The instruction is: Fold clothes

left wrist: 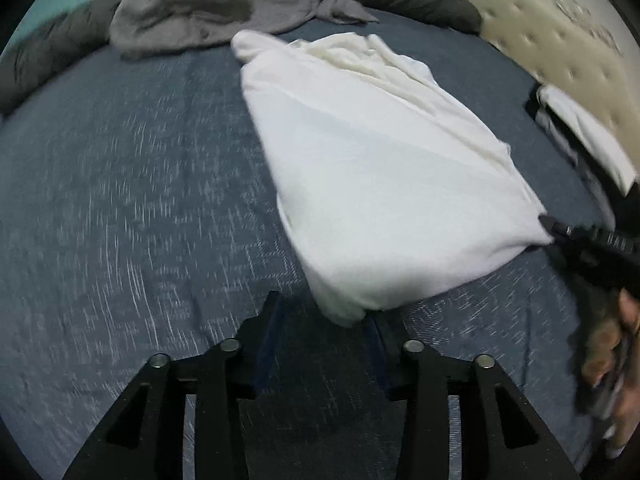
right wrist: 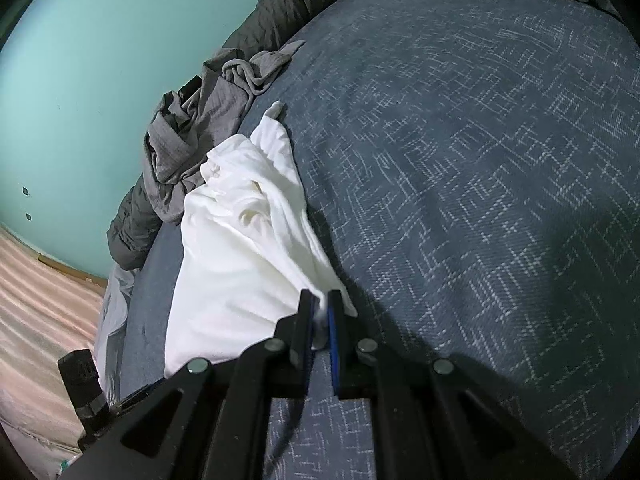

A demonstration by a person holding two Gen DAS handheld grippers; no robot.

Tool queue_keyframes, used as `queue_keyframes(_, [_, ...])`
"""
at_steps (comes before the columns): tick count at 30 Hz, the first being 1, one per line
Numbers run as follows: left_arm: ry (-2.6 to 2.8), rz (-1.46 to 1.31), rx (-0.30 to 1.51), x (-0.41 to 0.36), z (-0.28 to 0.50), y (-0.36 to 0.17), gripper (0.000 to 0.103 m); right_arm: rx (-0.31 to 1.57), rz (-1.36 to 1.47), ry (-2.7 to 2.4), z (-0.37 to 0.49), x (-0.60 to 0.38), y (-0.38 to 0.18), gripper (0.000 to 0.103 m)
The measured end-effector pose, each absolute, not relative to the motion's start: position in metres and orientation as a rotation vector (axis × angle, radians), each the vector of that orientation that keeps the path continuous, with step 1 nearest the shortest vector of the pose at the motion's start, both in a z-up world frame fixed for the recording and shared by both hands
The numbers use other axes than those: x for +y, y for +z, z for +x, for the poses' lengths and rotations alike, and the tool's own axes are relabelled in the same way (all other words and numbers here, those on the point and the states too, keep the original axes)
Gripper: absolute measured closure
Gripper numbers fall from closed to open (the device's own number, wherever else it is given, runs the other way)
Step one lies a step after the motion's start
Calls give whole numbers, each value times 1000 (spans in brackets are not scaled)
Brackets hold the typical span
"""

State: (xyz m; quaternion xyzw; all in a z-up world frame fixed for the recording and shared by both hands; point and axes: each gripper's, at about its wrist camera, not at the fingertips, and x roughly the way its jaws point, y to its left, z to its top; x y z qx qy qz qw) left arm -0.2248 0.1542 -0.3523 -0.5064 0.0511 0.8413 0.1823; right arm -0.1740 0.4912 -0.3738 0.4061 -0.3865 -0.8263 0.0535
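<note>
White cotton garment point(left wrist: 372, 168) — partly folded, lying on the blue patterned bed point(left wrist: 120, 200), just in front of a crumpled grey garment point(left wrist: 224, 4). We hold one corner in the right gripper point(right wrist: 320, 316), jaws clamped, likely for folding; left gripper point(left wrist: 324, 320) jaws spread, a second corner between them.
</note>
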Motion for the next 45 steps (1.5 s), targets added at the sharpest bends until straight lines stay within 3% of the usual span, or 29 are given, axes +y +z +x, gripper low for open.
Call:
queue_keyframes(3, [2404, -1387, 213, 153, -218, -344, 93, -1192, 1228, -2502, -174, 492, -375, 97])
queue_keyframes(16, [2427, -1495, 57, 120, -214, -365, 103, -1213, 1237, -2527, -170, 496, -377, 98])
queue_keyframes(22, [2393, -1401, -85, 120, -219, -332, 102, -1224, 1241, -2516, -170, 496, -378, 98])
queue_keyframes(27, [2356, -1400, -110, 131, -238, -328, 84, -1239, 1236, -2508, -170, 496, -379, 98])
queue_keyframes(31, [2317, -1448, -119, 130, -233, -345, 85, -1242, 1237, -2502, -170, 496, -380, 98])
queue_keyframes(33, [2299, -1463, -148, 126, -230, -352, 101, -1243, 1237, -2498, -170, 497, -381, 98])
queue_keyframes(39, [2338, -1532, -294, 101, -226, -368, 103, -1244, 1235, -2494, -169, 497, -381, 98])
queue_keyframes(45, [2365, -1467, -237, 105, -222, -348, 103, -1247, 1239, -2494, -169, 496, -381, 97])
